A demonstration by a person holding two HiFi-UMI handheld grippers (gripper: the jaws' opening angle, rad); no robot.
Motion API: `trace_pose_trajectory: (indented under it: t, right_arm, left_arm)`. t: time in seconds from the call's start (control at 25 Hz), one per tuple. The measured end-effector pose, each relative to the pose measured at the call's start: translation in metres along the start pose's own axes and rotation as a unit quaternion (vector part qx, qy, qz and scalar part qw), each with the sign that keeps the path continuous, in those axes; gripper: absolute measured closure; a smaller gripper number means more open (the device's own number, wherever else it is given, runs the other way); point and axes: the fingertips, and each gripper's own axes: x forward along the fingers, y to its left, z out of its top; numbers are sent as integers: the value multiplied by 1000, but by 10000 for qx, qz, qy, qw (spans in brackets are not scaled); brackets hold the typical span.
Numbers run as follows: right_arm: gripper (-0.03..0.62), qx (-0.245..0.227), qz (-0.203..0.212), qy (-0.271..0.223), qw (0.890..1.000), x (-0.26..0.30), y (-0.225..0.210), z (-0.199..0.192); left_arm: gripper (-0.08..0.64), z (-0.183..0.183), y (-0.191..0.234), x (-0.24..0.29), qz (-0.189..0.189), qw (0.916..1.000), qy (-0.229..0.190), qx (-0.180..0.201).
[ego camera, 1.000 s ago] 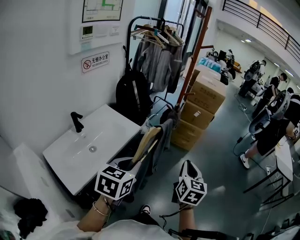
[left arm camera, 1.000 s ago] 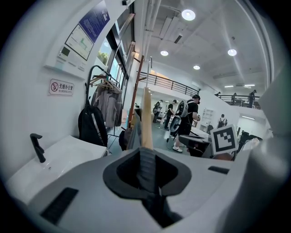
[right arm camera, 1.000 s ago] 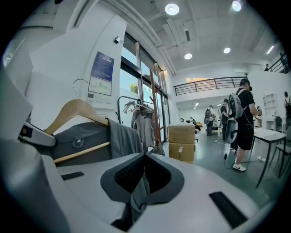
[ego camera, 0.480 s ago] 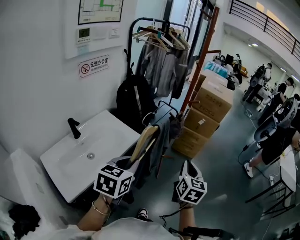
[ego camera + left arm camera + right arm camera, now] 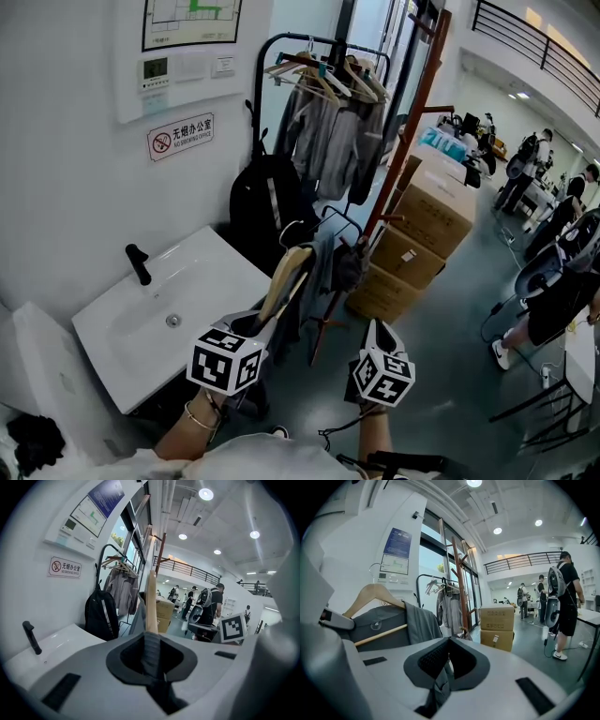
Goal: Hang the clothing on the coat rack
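My left gripper (image 5: 255,323) is shut on one end of a wooden hanger (image 5: 289,277), which points up and away from me. A grey garment (image 5: 321,272) hangs from the hanger. In the left gripper view the hanger (image 5: 151,602) rises straight out of the closed jaws (image 5: 151,634). My right gripper (image 5: 377,330) is beside it on the right, jaws together, apart from the cloth in the head view. The right gripper view shows the hanger (image 5: 370,595) and garment (image 5: 417,620) to the left of that gripper (image 5: 448,641). The black coat rack (image 5: 319,42), with several hung clothes, stands ahead.
A white sink (image 5: 216,272) with a black faucet (image 5: 138,263) lies at the left against the wall. A black backpack (image 5: 267,202) leans under the rack. A brown wooden coat stand (image 5: 403,131) and stacked cardboard boxes (image 5: 427,211) stand to the right. People (image 5: 562,291) are further right.
The view has crept forward: the rack and boxes sit a little nearer and the sink has slid left. Both grippers keep their places, the left still holding the hanger.
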Motion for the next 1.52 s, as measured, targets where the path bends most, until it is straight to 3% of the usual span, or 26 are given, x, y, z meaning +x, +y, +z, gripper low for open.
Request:
trace_pose_trajectory:
  t: [0.56, 1.04, 1.52]
  right_arm:
    - [569, -19, 129, -52, 9999, 63, -48, 26]
    - [569, 325, 182, -45, 9993, 98, -73, 19]
    - [569, 467, 78, -56, 9989, 125, -91, 21]
  left_arm:
    - [517, 38, 11, 68, 336, 9986, -241, -323]
    - [517, 57, 15, 98, 603, 9974, -341, -184]
    - [517, 70, 29, 126, 638, 9966, -470, -243]
